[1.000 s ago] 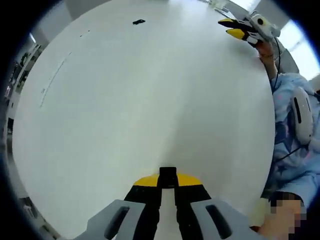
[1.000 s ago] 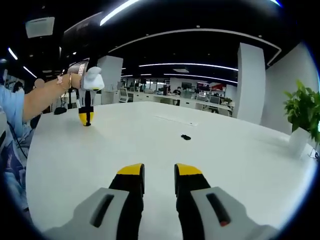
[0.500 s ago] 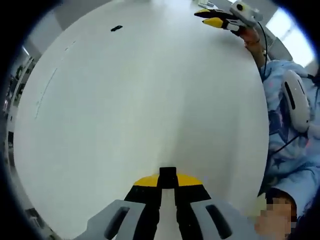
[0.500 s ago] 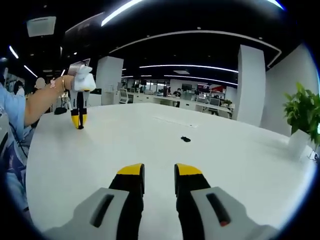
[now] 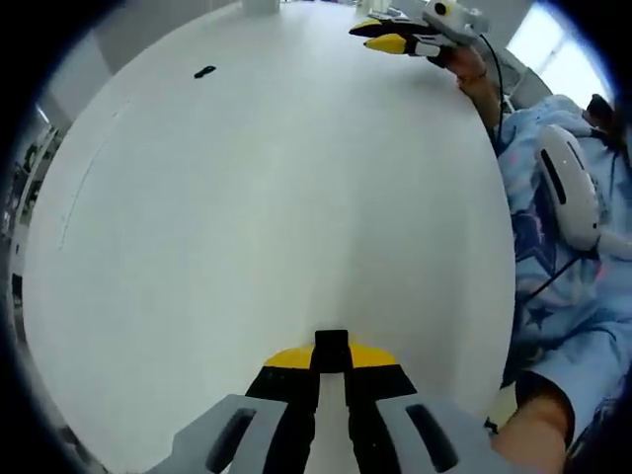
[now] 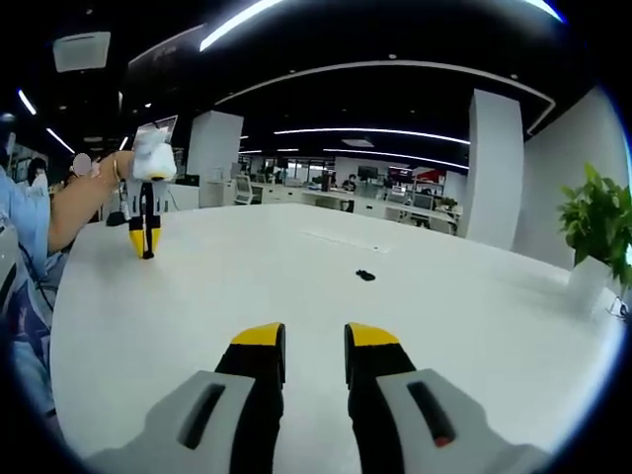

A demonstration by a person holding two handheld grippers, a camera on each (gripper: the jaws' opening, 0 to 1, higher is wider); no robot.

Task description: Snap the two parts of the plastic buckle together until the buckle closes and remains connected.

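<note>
Buckle (image 6: 365, 275) lying alone mid-worktop (image 6: 444, 326), well beyond both grippers. Right gripper (image 6: 314, 346) aimed toward it, jaws slightly parted, empty. Left gripper (image 5: 332, 348) closed on a small black piece, perhaps a buckle part.

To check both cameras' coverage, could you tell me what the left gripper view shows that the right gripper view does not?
Left gripper view: the left tool closed on a black piece, the right tool far across. Right gripper view: a potted plant, office ceiling lights, its own jaws open. Both: the white table and a small black buckle part lying on it.
</note>
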